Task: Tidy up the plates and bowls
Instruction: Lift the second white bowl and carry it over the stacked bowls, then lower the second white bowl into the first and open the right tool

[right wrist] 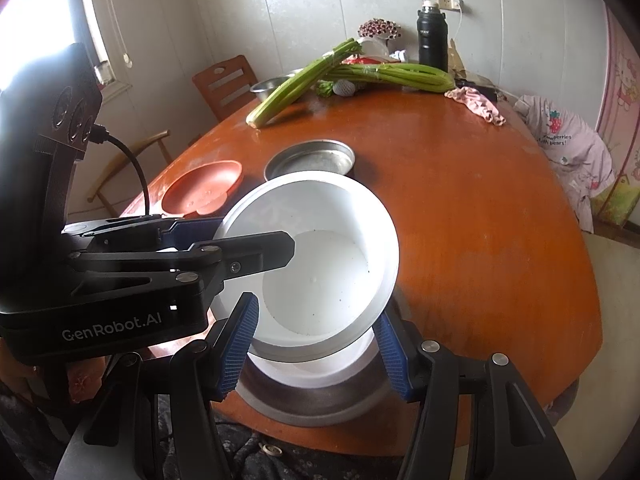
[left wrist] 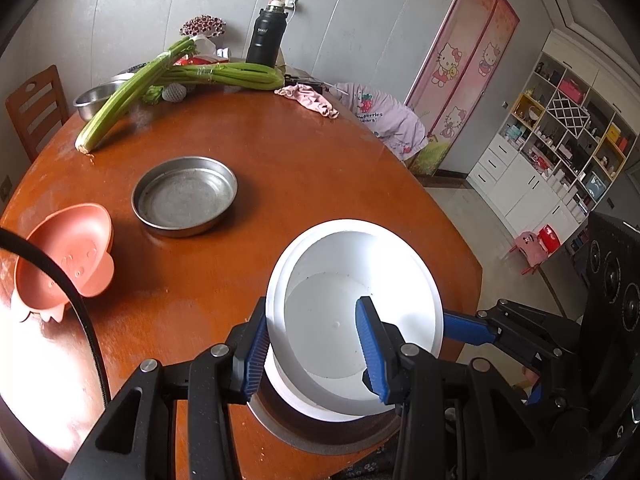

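A white bowl [left wrist: 344, 320] is tilted above a steel dish [left wrist: 304, 428] at the table's near edge. My left gripper [left wrist: 316, 352] is shut on the white bowl's near rim, one finger inside and one outside. The same bowl [right wrist: 320, 272] shows in the right wrist view with the left gripper's fingers [right wrist: 248, 252] clamped on its left rim. My right gripper [right wrist: 316, 352] is open, its pads on either side of the bowl's lower edge, above the steel dish [right wrist: 312, 404]. A round steel pan [left wrist: 185, 195] and a terracotta pig-shaped plate [left wrist: 66, 256] sit on the table to the left.
The round orange wooden table [left wrist: 300, 160] carries celery stalks [left wrist: 168, 80], a steel bowl [left wrist: 94, 98], a black thermos [left wrist: 264, 38] and a pink cloth [left wrist: 308, 98] at the far side. A wooden chair [left wrist: 36, 108] stands at the left. A shelf unit [left wrist: 560, 140] stands at the right.
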`<state>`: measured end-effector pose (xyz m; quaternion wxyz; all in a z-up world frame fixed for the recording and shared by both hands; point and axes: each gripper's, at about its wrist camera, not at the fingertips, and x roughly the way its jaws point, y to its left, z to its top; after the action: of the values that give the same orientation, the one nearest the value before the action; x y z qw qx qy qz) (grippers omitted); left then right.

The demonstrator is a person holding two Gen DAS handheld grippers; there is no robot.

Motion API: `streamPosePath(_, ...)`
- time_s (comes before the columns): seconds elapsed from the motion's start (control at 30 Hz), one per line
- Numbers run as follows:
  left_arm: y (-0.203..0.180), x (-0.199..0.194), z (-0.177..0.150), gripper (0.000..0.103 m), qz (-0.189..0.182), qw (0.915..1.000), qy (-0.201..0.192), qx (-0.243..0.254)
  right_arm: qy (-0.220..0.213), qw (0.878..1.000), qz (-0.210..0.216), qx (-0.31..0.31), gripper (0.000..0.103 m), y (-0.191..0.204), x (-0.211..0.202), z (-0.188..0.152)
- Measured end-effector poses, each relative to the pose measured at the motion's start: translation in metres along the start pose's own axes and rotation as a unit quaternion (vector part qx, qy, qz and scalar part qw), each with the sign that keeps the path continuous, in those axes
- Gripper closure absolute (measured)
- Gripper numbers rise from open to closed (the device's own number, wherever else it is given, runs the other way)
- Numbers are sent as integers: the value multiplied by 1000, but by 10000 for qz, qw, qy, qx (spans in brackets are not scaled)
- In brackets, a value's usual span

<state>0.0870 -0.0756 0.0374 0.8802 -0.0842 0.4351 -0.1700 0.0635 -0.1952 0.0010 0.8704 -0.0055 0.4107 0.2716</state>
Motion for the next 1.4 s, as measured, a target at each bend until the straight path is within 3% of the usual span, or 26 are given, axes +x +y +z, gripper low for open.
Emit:
streamPosePath(0.67, 3, 27, -12, 62, 80, 9993, 377, -4, 293, 9994, 79, 138, 42, -10, 19, -16)
streamPosePath(1.4, 3, 29, -14, 62, 117, 9990, 420, 49, 291, 9995, 82, 27, 42, -10, 20, -18)
